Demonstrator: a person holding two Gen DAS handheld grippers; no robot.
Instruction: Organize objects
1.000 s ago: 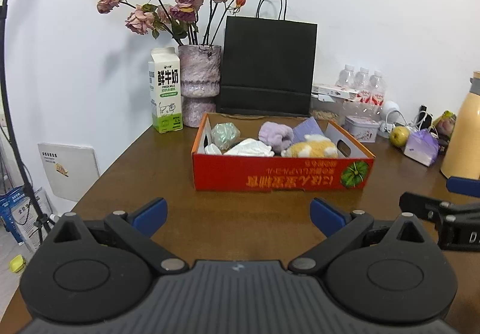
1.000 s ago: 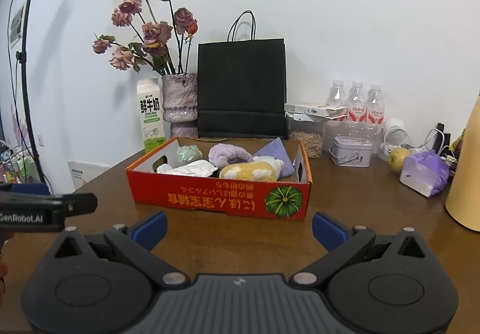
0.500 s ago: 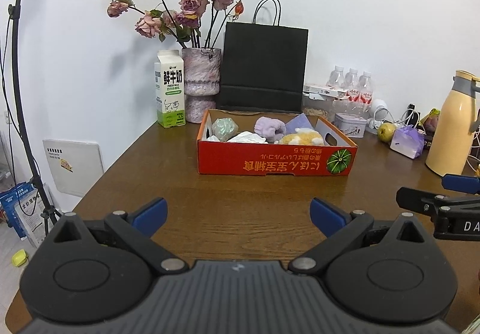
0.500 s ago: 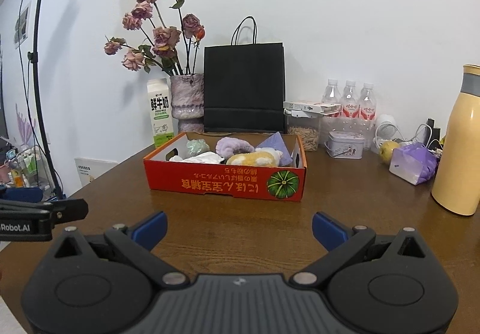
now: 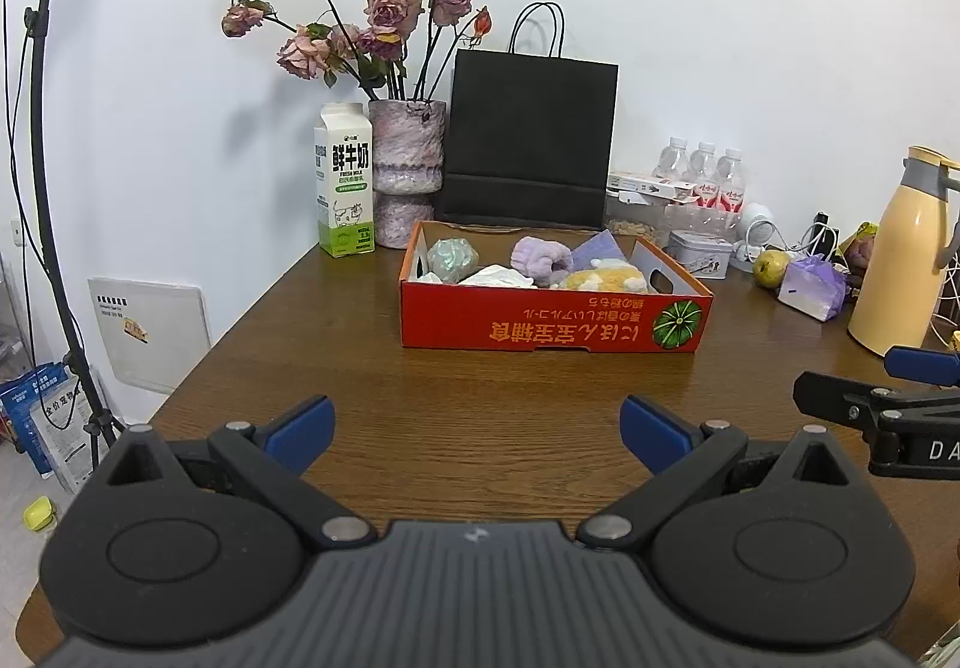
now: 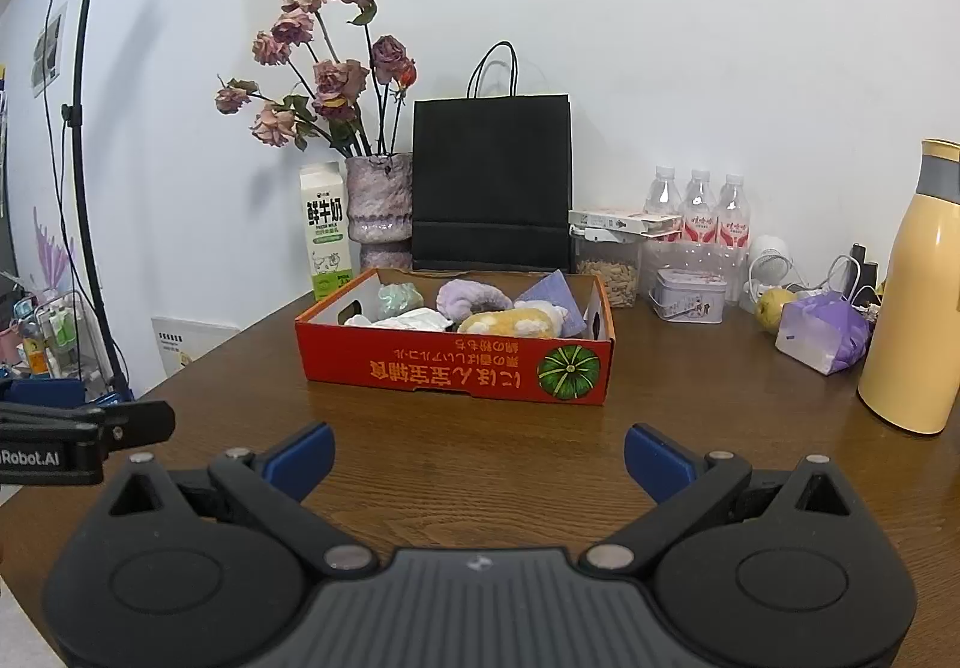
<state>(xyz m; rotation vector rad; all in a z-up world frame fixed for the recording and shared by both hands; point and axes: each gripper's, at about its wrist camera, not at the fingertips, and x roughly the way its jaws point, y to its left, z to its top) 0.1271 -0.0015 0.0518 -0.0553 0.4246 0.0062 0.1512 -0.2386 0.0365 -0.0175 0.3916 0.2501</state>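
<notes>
- The red cardboard box (image 5: 555, 317) is sitting toward the back of the wooden table (image 5: 480, 410), holding a purple plush (image 5: 537, 260), a yellow plush (image 5: 606, 278), a pale green ball (image 5: 451, 258) and a white crumpled item (image 5: 501, 276) (all inside its walls).
- A wide bare strip of tabletop is lying open between the box's front wall and both grippers.
- The left gripper (image 5: 477, 431) is hovering over the near edge, fingers spread wide, gripping nothing.
- The right gripper (image 6: 479, 458) is doing likewise, fingers wide apart and empty.
- Behind the box, a black paper bag (image 5: 531, 140), a vase of dried roses (image 5: 407, 170) and a milk carton (image 5: 345, 182) are lining the wall.
- To the right, a tin (image 6: 689, 296), an apple (image 6: 774, 306), a purple pouch (image 6: 822, 332) and a yellow thermos (image 6: 918, 296) are crowding that side.
- The table's left edge is falling off beside a light stand (image 6: 90, 188).
</notes>
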